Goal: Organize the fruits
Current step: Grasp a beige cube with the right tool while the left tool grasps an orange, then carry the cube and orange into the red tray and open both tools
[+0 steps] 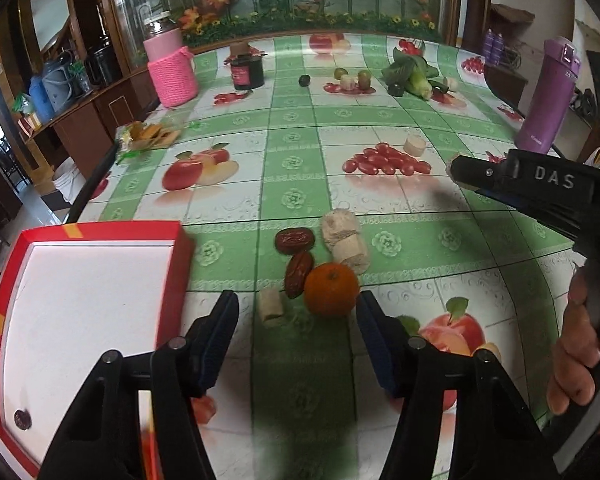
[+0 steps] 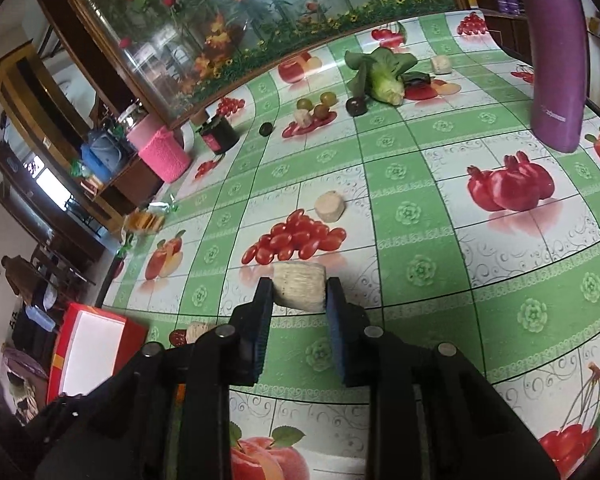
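Right gripper point(image 2: 298, 294) clamps pale chunk point(image 2: 299, 287) above tablecloth point(image 2: 420, 216).

**Surfaces and finishes**

Glossy, smooth plastic-looking tablecloth point(image 1: 380, 208); orange point(image 1: 331, 290) with finely pitted skin; dates point(image 1: 296, 254) wrinkled and shiny; pale chunk point(image 2: 300, 286) rough, fibrous; pink cover point(image 1: 173, 76) knitted cloth; bottle point(image 1: 548, 96) smooth matt purple; box point(image 1: 88, 312) red card, white matt inside

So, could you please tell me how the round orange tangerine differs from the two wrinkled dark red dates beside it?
The round orange tangerine is smooth-skinned, bright and larger; the wrinkled dark red dates are oblong, darker and smaller. Both lie on the green checked tablecloth, ahead of the left gripper.
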`<action>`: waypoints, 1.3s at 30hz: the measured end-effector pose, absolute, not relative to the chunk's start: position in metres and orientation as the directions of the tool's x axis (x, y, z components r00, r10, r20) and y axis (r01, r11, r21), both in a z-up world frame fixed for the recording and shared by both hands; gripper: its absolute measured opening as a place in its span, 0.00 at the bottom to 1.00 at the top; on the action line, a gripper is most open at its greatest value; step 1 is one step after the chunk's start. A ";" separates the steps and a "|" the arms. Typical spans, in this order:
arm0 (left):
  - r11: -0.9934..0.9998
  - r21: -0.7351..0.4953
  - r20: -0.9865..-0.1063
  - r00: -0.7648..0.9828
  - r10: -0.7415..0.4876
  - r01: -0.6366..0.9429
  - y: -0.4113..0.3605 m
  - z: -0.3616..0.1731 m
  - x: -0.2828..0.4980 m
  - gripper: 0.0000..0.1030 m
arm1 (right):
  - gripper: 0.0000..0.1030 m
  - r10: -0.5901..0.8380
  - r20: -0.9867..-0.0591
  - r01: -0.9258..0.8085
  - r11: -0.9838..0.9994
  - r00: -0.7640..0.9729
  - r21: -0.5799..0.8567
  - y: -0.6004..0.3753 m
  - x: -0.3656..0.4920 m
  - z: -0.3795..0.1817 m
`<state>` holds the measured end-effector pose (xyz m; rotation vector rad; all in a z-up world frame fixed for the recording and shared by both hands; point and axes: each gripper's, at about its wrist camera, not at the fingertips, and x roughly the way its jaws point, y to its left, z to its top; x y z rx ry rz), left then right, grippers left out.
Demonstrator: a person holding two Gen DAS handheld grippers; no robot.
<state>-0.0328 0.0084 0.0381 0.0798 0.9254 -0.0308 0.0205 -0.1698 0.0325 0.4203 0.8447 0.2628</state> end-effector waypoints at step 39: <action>0.998 -0.019 -0.683 0.729 0.036 -0.067 0.073 0.097 -0.097 0.30 | 0.28 0.444 -0.586 -0.172 0.871 0.678 0.460 -0.155 0.010 0.041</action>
